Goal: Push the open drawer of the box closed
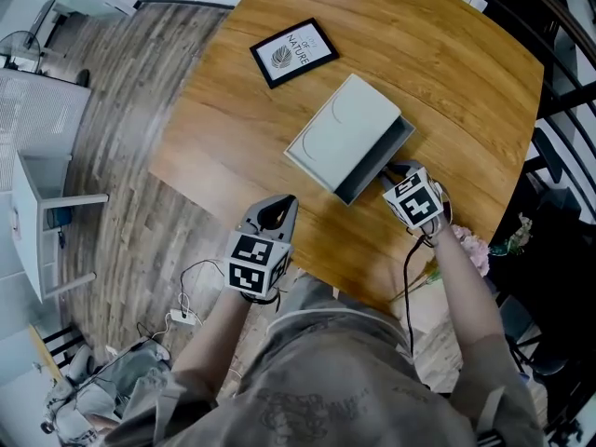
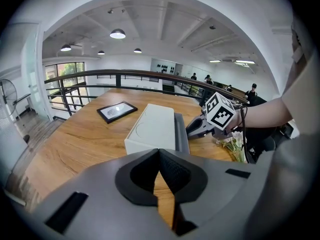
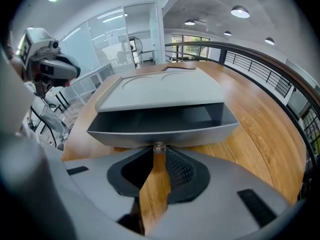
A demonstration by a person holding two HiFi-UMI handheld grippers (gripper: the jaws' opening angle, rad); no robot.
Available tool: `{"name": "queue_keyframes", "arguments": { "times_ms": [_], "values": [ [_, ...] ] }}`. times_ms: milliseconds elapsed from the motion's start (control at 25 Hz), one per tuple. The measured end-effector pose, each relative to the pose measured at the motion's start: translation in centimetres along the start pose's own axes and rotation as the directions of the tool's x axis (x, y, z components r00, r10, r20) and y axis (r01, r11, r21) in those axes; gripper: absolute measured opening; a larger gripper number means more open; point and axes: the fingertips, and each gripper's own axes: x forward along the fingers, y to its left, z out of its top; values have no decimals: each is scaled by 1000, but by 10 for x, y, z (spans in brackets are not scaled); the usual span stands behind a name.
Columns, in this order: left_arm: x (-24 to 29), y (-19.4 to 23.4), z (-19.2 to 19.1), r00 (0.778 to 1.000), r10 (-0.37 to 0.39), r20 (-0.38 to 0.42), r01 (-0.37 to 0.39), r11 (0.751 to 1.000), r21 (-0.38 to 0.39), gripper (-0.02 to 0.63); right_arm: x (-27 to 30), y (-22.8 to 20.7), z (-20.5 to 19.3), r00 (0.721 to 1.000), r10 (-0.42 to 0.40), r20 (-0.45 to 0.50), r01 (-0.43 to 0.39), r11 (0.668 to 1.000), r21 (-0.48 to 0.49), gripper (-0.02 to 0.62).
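Note:
A pale grey box (image 1: 340,128) lies on the round wooden table (image 1: 447,73). Its dark grey drawer (image 1: 377,164) stands pulled out toward me on the right. In the right gripper view the drawer (image 3: 160,126) fills the middle, and its small metal knob (image 3: 159,146) sits pinched between the tips of my right gripper (image 3: 159,151). From above, the right gripper (image 1: 391,169) is at the drawer front. My left gripper (image 1: 282,203) hovers over the table's near edge, left of the box, shut and holding nothing. The left gripper view shows its tips (image 2: 160,154) meeting, with the box (image 2: 150,129) ahead.
A black-framed picture (image 1: 293,52) lies flat beyond the box at the far left. A small bunch of flowers (image 1: 470,248) sits by my right wrist at the table's edge. A dark railing (image 1: 559,101) runs close past the table on the right.

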Motion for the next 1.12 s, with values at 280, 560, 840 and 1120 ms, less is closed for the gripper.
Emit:
{"name": "queue_keyframes", "arguments": {
  "times_ms": [280, 560, 840, 1120],
  "values": [
    [-17, 13, -6, 1000, 23, 10, -23, 1000, -21, 15, 17, 1, 31, 999, -28, 30, 27, 999, 16, 92],
    [-31, 19, -19, 999, 31, 6, -31, 999, -13, 15, 24, -2, 38, 998, -50, 40, 46, 995, 90, 92],
    [-40, 20, -10, 999, 34, 42, -35, 999, 8, 17, -3, -2, 37, 991, -97, 95, 84, 988, 132, 92],
    [-54, 18, 22, 993, 29, 112, -38, 997, 72, 17, -67, 6, 44, 968, -146, 204, 111, 978, 174, 68]
  ]
}}
